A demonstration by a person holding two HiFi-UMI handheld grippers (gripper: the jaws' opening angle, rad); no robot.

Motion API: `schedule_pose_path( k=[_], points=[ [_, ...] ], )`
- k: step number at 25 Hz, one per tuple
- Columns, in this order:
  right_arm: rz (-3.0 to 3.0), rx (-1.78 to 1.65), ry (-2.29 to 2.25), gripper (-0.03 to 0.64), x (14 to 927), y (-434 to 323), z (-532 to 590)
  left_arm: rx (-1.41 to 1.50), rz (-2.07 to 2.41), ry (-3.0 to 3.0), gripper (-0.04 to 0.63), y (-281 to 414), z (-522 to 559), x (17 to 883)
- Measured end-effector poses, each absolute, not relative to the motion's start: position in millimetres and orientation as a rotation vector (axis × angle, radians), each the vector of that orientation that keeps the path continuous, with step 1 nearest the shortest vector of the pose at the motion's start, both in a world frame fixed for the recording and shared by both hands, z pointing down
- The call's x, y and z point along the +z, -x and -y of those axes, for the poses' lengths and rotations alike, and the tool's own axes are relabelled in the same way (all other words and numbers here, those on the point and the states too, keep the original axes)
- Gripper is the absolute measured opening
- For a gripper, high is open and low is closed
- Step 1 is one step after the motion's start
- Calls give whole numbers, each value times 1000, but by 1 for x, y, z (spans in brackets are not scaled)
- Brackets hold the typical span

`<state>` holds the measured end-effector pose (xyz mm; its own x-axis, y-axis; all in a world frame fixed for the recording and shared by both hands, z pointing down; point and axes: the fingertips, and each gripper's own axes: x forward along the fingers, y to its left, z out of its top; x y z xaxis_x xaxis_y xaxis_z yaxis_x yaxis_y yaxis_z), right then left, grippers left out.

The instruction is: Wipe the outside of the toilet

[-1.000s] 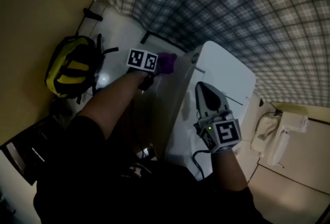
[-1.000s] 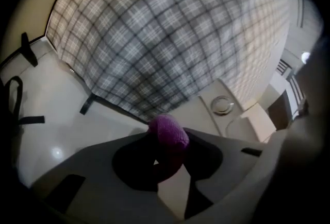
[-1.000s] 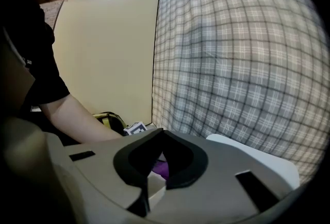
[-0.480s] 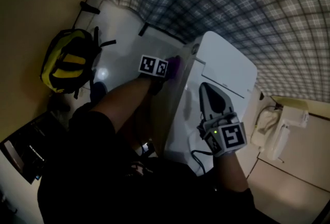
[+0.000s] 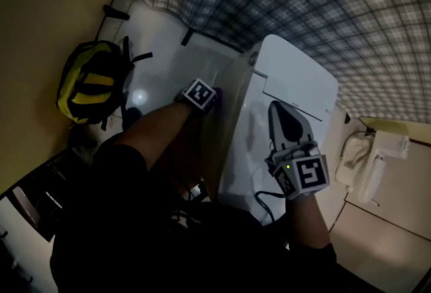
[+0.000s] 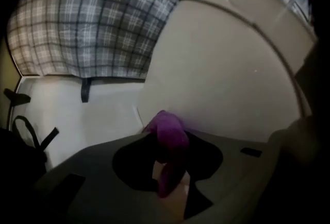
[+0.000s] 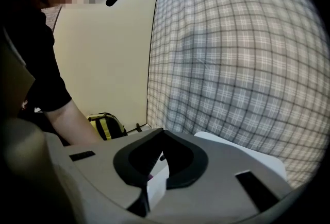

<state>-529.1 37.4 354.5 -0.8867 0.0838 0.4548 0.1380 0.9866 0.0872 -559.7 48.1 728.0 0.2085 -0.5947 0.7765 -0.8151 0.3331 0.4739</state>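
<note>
Clamped purple cloth [image 6: 166, 133] against toilet [image 6: 227, 73] side

Dim bathroom, from overhead. Holds a purple cloth [image 5: 217, 93] in the left gripper [image 5: 210, 98] against the left side of the white toilet [image 5: 237, 150], forearm reaching down beside it. Keeps the right gripper [image 5: 275, 108], jaws drawn together to a point, over the toilet's closed top, aimed toward the tank lid [image 5: 300, 79]. At left, against the beige wall [image 5: 47, 9]: yellow-and-black backpack [image 5: 91, 79] on the white floor [image 5: 158, 36], well apart from the toilet. Behind: plaid wall [image 5: 303, 2]. At far right: white wall fixture [image 5: 367, 164].
</note>
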Motion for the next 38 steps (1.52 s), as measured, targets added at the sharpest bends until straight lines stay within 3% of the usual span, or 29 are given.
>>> schedule_pose_path(
  k=[5,9,19,27,32,38],
  points=[
    [2677,-153,137,-9,347,508,-36,-37,1503,-1413,98,570,-65,629],
    [2666,-162,157,-9,349,495,-44,-70,1472,-1469,98,537,-62,605],
    [2669,-151,100,-9,346,489,-36,-35,1554,-1387,95,538,-22,681],
    [2679,-141,94,-9,342,496,-33,424,1423,-1312,95,524,-52,761],
    [2697,-108,96,-9,329,460,-30,389,1368,-1366,95,520,-80,699],
    [2727,-76,120,-9,320,410,-49,176,1293,-1456,95,454,-106,613]
  ],
)
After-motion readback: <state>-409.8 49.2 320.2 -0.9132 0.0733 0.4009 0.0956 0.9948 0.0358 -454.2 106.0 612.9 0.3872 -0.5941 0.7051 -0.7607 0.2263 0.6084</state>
